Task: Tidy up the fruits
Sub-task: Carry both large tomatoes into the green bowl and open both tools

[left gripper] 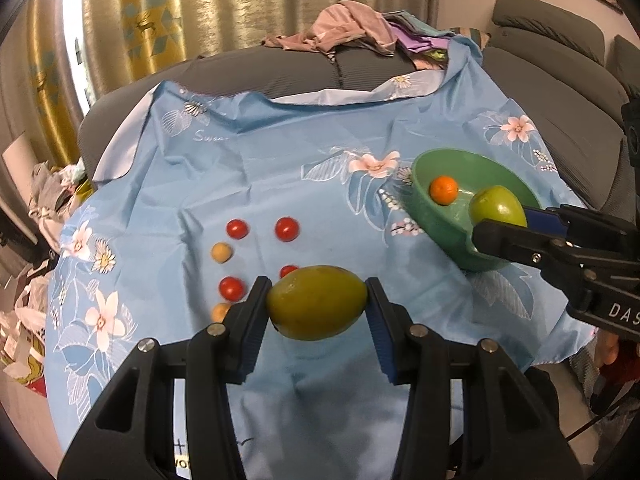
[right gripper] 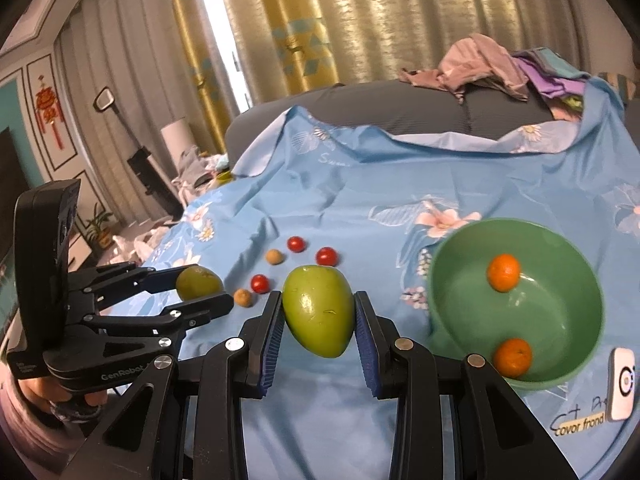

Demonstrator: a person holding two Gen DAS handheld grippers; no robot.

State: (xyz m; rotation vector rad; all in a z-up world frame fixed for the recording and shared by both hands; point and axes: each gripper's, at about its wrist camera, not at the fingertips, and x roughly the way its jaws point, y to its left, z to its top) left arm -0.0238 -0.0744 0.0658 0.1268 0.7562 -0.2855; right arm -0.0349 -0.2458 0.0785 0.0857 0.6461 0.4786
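Observation:
My left gripper [left gripper: 317, 304] is shut on a yellow-green mango [left gripper: 317, 301] held above the blue floral cloth [left gripper: 260, 184]. My right gripper [right gripper: 318, 316] is shut on a brighter green mango [right gripper: 319, 310]; in the left wrist view it [left gripper: 498, 216] hovers at the near rim of the green bowl [left gripper: 440, 232]. The bowl [right gripper: 460, 312] holds two small oranges [right gripper: 503, 272] [right gripper: 512, 357]. Several red cherry tomatoes [left gripper: 287, 229] [right gripper: 326, 256] and small tan fruits [left gripper: 222, 253] [right gripper: 275, 257] lie on the cloth. The left gripper [right gripper: 200, 292] shows at the left of the right wrist view.
The cloth covers a grey sofa with a pile of clothes [left gripper: 348, 28] at the back. A white tag [right gripper: 621, 384] lies beside the bowl. Gold curtains hang behind. Clutter lies on the floor at the left [left gripper: 52, 192].

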